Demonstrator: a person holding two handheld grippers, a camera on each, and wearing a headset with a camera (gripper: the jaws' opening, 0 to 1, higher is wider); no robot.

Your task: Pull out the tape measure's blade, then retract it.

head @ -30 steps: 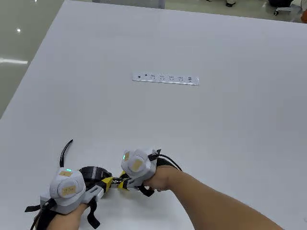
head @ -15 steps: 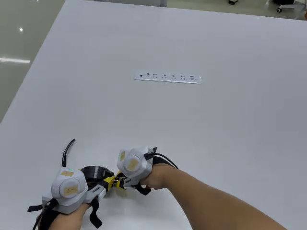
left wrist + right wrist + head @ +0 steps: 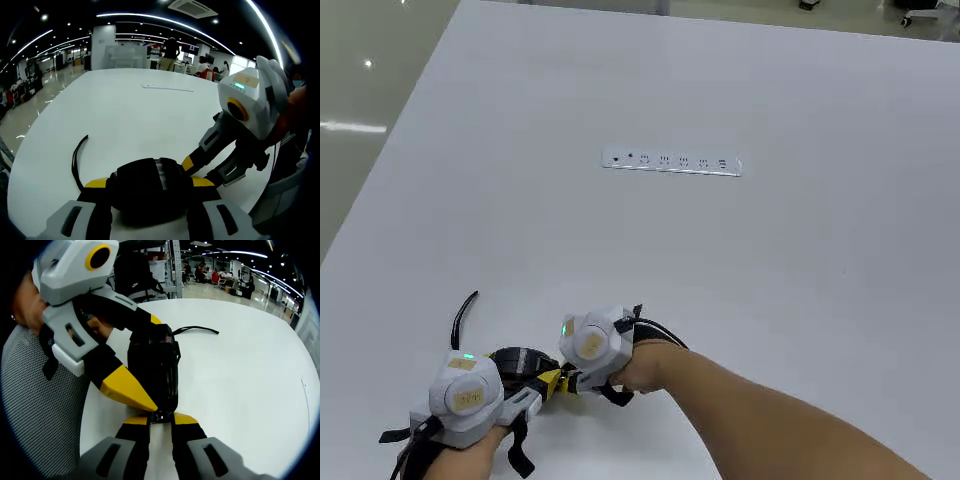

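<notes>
The black tape measure (image 3: pixel 518 361) lies near the table's front left corner, its black wrist strap (image 3: pixel 460 318) trailing away from it. My left gripper (image 3: pixel 528 377) is shut on the tape measure's case (image 3: pixel 150 192), a yellow-tipped jaw on each side. My right gripper (image 3: pixel 568 383) comes in from the right and meets the case's front. In the right gripper view its jaws (image 3: pixel 156 418) are shut on the small metal blade tip (image 3: pixel 160 415) right at the case (image 3: pixel 152 367). No length of blade shows between tip and case.
A white power strip (image 3: pixel 671 162) lies farther back at the middle of the white table (image 3: pixel 800 260). The table's left edge (image 3: pixel 380 150) drops to a glossy floor. People and shelving stand far behind in the gripper views.
My right gripper has moved a little left, closing the gap to the tape measure case. The left gripper and the case have stayed in place.
</notes>
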